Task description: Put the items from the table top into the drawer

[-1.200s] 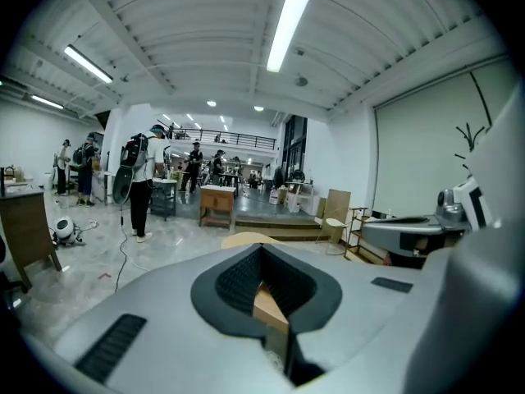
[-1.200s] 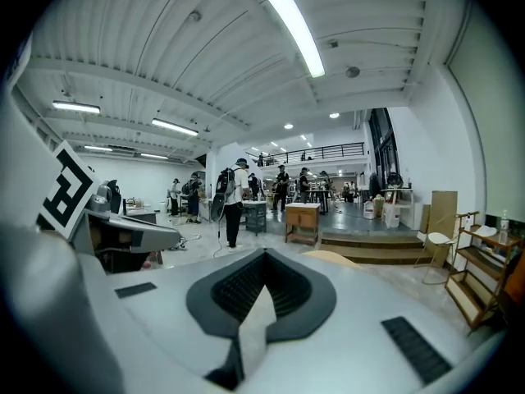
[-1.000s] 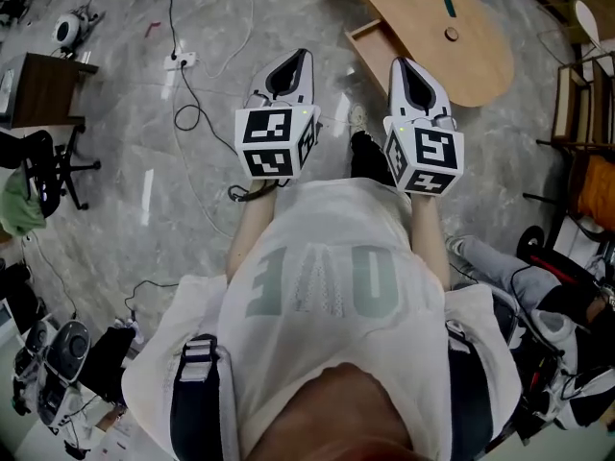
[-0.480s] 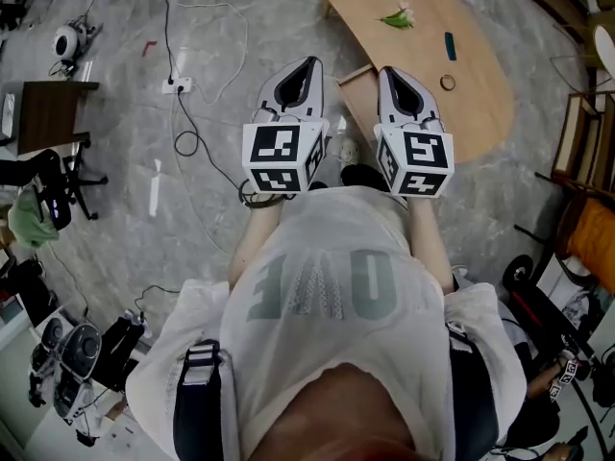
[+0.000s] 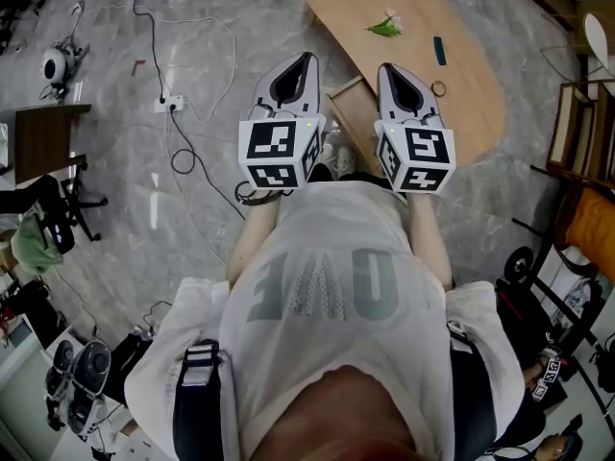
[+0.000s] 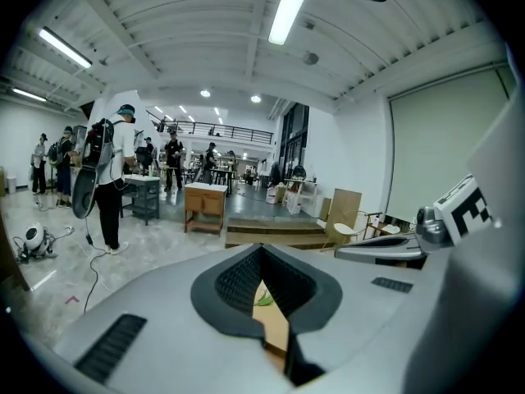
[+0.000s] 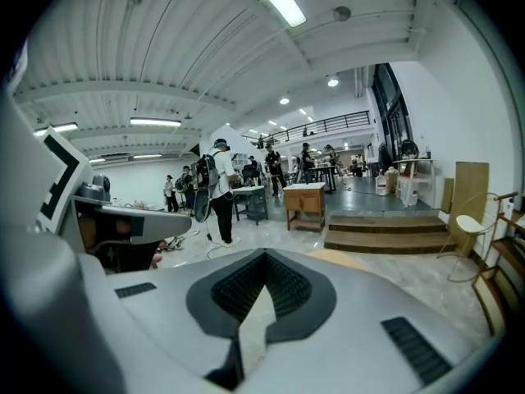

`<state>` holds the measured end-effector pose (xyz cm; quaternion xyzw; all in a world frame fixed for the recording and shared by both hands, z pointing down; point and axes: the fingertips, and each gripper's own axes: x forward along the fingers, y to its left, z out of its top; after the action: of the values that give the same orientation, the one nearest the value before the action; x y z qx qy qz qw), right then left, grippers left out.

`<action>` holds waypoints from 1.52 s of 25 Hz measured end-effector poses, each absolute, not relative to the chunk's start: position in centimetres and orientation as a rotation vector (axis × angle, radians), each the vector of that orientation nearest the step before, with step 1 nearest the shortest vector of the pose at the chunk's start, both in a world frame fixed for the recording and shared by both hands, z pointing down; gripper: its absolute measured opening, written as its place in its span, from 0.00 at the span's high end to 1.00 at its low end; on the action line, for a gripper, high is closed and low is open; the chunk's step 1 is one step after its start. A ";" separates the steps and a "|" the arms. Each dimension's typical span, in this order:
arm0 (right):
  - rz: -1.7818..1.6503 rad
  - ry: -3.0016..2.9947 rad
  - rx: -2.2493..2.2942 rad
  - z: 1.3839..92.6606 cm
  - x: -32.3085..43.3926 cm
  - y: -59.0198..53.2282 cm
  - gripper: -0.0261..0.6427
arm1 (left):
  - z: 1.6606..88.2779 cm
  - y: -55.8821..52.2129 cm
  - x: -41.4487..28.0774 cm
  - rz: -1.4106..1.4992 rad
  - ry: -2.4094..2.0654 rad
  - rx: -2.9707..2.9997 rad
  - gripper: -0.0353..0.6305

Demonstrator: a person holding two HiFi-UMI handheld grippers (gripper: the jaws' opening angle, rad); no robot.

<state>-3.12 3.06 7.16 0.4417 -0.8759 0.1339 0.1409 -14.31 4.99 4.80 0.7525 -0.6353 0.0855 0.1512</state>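
Table (image 5: pixel 473 96) with flower (image 5: pixel 384 27), pen (image 5: pixel 439 50), ring (image 5: pixel 438 88)

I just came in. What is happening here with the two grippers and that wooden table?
A person holds the left gripper and the right gripper side by side, both shut and empty, pointing toward a wooden table with an open drawer. A green sprig, a small dark item and a ring lie on the table top; nothing is picked up yet.

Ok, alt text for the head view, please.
Seen from above, a person holds the left gripper and right gripper, both shut and empty. Ahead, a wooden table with an open drawer carries a flower sprig, a dark bar and a ring.
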 end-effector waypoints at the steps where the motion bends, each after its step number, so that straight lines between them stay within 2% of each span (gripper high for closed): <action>1: 0.379 -2.528 1.288 6.9 -3.2 2.9 0.95 | 4.6 4.6 -14.4 0.244 -1.822 2.173 0.94; 26: 0.312 -2.555 1.373 4.8 -4.2 -2.2 0.95 | 3.1 -1.2 -14.5 0.304 -1.780 2.314 0.94; 31: 0.360 -2.525 1.417 7.8 -2.5 -4.5 0.95 | 6.3 -3.9 -12.8 0.372 -1.695 2.338 0.94; 38: 0.406 -2.494 1.477 15.2 -0.9 -7.2 0.95 | 15.4 -8.4 -11.0 0.365 -1.618 2.339 0.94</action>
<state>-0.91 -7.24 15.24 0.5018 -0.8471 0.1380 0.1073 -10.97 -8.38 15.45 0.8080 -0.5590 0.1262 0.1369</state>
